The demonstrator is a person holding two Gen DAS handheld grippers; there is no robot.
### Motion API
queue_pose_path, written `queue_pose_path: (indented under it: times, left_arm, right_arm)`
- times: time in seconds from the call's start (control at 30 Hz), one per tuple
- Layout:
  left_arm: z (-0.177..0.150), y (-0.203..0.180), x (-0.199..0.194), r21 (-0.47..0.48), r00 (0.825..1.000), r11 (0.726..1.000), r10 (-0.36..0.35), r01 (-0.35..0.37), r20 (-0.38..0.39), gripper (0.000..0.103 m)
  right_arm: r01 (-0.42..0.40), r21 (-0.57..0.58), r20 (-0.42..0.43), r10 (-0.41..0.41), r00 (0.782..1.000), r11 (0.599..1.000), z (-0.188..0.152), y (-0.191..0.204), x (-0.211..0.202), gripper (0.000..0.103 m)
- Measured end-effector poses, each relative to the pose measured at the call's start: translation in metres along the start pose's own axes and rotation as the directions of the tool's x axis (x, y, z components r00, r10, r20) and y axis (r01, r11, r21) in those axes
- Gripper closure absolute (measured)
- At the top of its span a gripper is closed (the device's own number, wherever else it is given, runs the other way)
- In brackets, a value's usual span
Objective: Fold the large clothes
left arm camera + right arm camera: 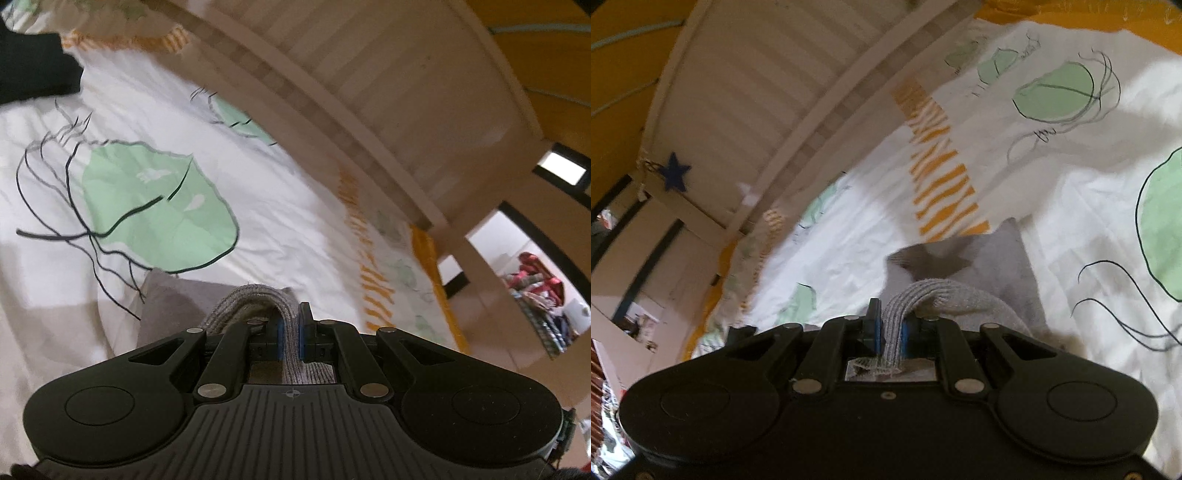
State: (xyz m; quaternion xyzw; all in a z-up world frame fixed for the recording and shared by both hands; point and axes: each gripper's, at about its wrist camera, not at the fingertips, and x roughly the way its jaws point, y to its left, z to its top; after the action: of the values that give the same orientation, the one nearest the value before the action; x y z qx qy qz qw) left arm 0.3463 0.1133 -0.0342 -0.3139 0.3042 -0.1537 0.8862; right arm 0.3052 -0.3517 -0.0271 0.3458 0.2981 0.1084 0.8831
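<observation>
A grey garment with a ribbed knit hem [255, 299] hangs above a bed. My left gripper [291, 332] is shut on the ribbed hem, which bulges up between its blue pads. In the right wrist view my right gripper [890, 328] is shut on another part of the same ribbed hem [923, 291]. The smooth grey body of the garment [997, 258] drops away beyond the fingers toward the bedspread. Most of the garment is hidden below both grippers.
The bed has a white bedspread [258, 192] with green leaf shapes and orange stripes. A white slatted headboard [388, 74] runs along its far side. A dark garment [33, 74] lies at the far left. Orange wall and a doorway lie beyond.
</observation>
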Motion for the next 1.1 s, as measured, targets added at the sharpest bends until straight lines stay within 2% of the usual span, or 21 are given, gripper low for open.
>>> queue_pose_path:
  times: [0.17,0.2,0.23,0.3,0.37,0.43,0.53,0.57,0.63,0.7,0.77,0.83,0.93,1.07,1.1]
  left_arm:
    - [-0.004,0.014,0.018,-0.03,0.999,0.999,0.029,-0.03,-0.021,0.094]
    - [-0.004,0.015,0.02,-0.034,0.999,0.999,0.032,-0.033,-0.027,0.09]
    - [-0.003,0.016,0.022,-0.034,0.999,0.999,0.034,-0.035,-0.032,0.085]
    - [-0.002,0.014,0.022,-0.018,0.999,0.999,0.038,-0.038,-0.012,0.058]
    - [-0.001,0.008,0.015,0.025,0.997,0.998,0.058,-0.059,0.053,0.043]
    - [0.002,0.0,0.006,0.069,0.992,0.995,0.068,-0.075,0.103,0.038]
    - [0.002,-0.023,-0.003,0.17,0.987,0.981,0.073,-0.097,0.146,0.03]
    - [0.0,-0.034,-0.005,0.22,0.986,0.97,0.069,-0.101,0.149,0.027]
    - [-0.009,-0.057,-0.002,0.347,0.99,0.932,0.061,-0.102,0.125,0.025]
    - [-0.025,-0.078,0.004,0.472,0.994,0.877,0.058,-0.095,0.092,0.025]
    - [-0.043,-0.093,0.011,0.557,0.997,0.827,0.059,-0.078,0.051,0.025]
    - [-0.062,-0.101,0.02,0.607,0.998,0.793,0.067,-0.056,0.004,0.025]
    - [-0.08,-0.101,0.035,0.641,0.993,0.766,0.101,-0.041,-0.057,0.025]
    - [-0.092,-0.087,0.056,0.688,0.969,0.72,0.222,-0.09,-0.106,0.024]
    - [-0.094,-0.081,0.058,0.687,0.965,0.719,0.24,-0.103,-0.106,0.02]
  right_arm:
    - [0.014,-0.015,-0.002,-0.014,1.0,1.0,-0.001,-0.009,0.017,0.078]
    - [0.014,-0.025,0.001,-0.014,1.0,1.0,-0.002,-0.01,0.02,0.078]
    - [0.013,-0.029,0.004,-0.013,1.0,1.0,-0.003,-0.012,0.023,0.076]
    - [0.011,-0.03,0.009,-0.011,1.0,0.999,-0.004,-0.016,0.027,0.073]
    - [0.001,-0.037,0.027,0.0,1.0,0.999,-0.005,-0.019,0.026,0.041]
    - [-0.02,-0.052,0.05,0.022,0.999,0.998,-0.004,-0.018,0.022,0.025]
    - [-0.004,-0.098,0.103,0.014,0.995,0.995,-0.002,-0.008,0.013,0.025]
    - [0.005,-0.129,0.117,0.011,0.993,0.992,-0.002,-0.002,0.009,0.025]
    - [0.029,-0.226,0.132,0.001,0.991,0.974,-0.004,0.017,0.005,0.025]
    - [0.044,-0.338,0.116,-0.004,0.993,0.94,-0.012,0.038,0.007,0.025]
    - [0.053,-0.444,0.085,-0.016,0.996,0.895,-0.024,0.056,0.014,0.025]
    - [0.061,-0.545,0.041,-0.046,0.998,0.836,-0.04,0.071,0.024,0.025]
    - [0.084,-0.635,-0.004,-0.111,0.994,0.768,-0.06,0.08,0.039,0.025]
    - [0.158,-0.692,-0.011,-0.228,0.974,0.705,-0.072,0.075,0.052,0.025]
    - [0.182,-0.697,-0.006,-0.26,0.966,0.693,-0.073,0.071,0.054,0.025]
